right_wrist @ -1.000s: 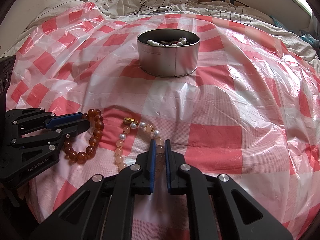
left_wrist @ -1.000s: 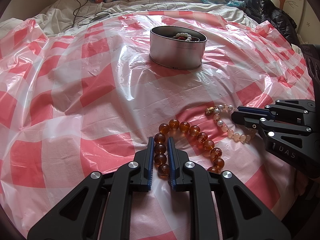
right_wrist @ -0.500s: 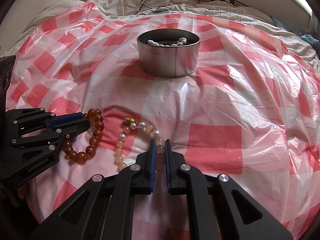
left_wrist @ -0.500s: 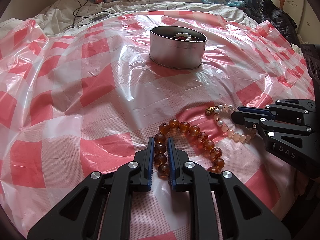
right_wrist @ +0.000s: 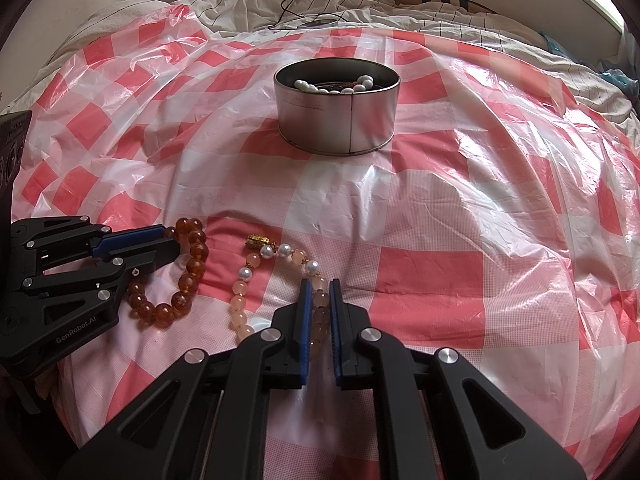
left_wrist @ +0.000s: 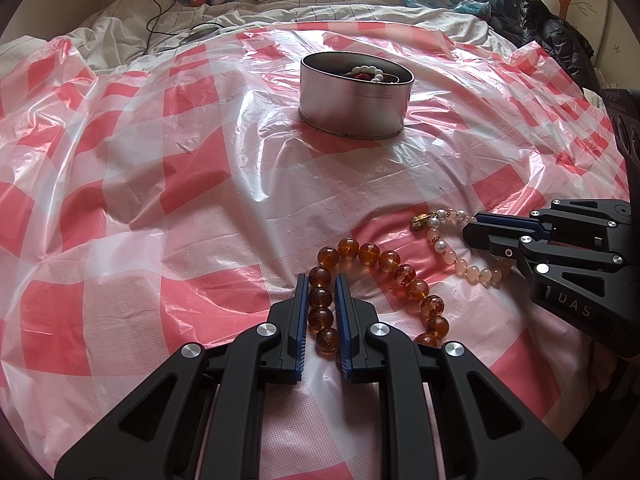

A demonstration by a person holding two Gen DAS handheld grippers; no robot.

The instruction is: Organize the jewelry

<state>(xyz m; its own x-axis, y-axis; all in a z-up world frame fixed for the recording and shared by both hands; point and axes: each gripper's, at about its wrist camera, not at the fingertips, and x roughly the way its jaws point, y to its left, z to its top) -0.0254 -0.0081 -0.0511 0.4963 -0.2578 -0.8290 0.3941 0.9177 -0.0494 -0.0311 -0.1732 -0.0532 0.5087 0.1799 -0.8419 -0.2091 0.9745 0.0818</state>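
An amber bead bracelet (left_wrist: 400, 270) lies on the red-and-white checked plastic sheet (left_wrist: 200, 200). My left gripper (left_wrist: 321, 286) is shut on one side of the amber bracelet's loop. To its right lies a pale pink bead bracelet (right_wrist: 244, 290) with pearls and a gold charm. My right gripper (right_wrist: 319, 292) is shut on the pink bracelet's right side. Each gripper also shows in the other's view: the right gripper (left_wrist: 478, 236) and the left gripper (right_wrist: 168, 240). A round metal tin (right_wrist: 336, 116), also seen as tin (left_wrist: 354, 102), stands farther back with white and dark beads inside.
The sheet covers a bed with rumpled white bedding (right_wrist: 360, 12) behind it. A black cable (left_wrist: 160, 12) and a small device lie on the bedding. Dark clothing (left_wrist: 556, 48) is piled at the far right.
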